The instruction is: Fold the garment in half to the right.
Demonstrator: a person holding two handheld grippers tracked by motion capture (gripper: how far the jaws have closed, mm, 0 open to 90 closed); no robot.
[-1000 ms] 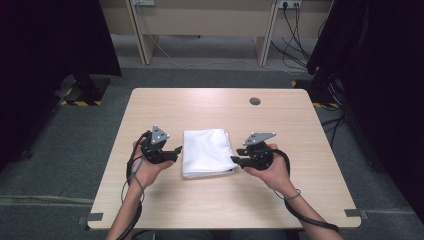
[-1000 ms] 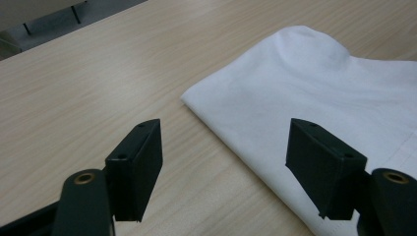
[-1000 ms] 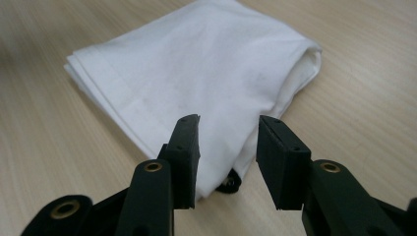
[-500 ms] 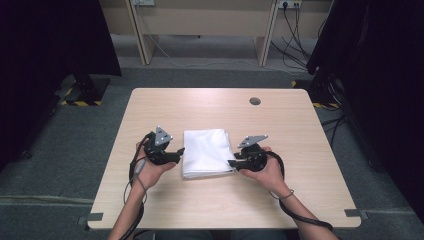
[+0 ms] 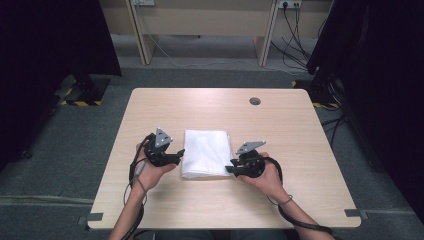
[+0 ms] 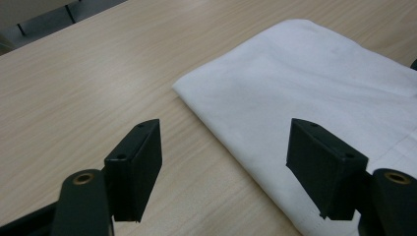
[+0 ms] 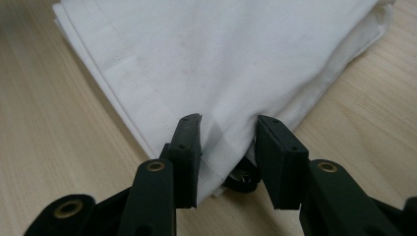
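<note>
Since the earlier frames, the right gripper [image 5: 231, 169] has slid leftward and down in the high view, from beside the folded white cloth [image 5: 207, 152] onto its lower right corner, while the left gripper [image 5: 179, 156] has held its place at the cloth's left edge. The cloth lies at the middle of the wooden table [image 5: 280, 130], slightly toward the bottom of the frame.

In the right gripper view the jaws have just been closing, and the cloth's corner [image 7: 221, 142] sits between them; the pads [image 7: 189, 147] flank the hem but do not look clamped on it yet (a small gap seems to remain). In the left gripper view the left gripper [image 6: 223, 162] stands wide and released, straddling the cloth's near edge [image 6: 255, 162] with nothing pinched.

My reading is that the step in hand is taking hold of the cloth's corners, likely to unfold or lift it. Next, the right jaws need to pinch the top layer cleanly, and the left gripper must drop and clench on its own edge.
</note>
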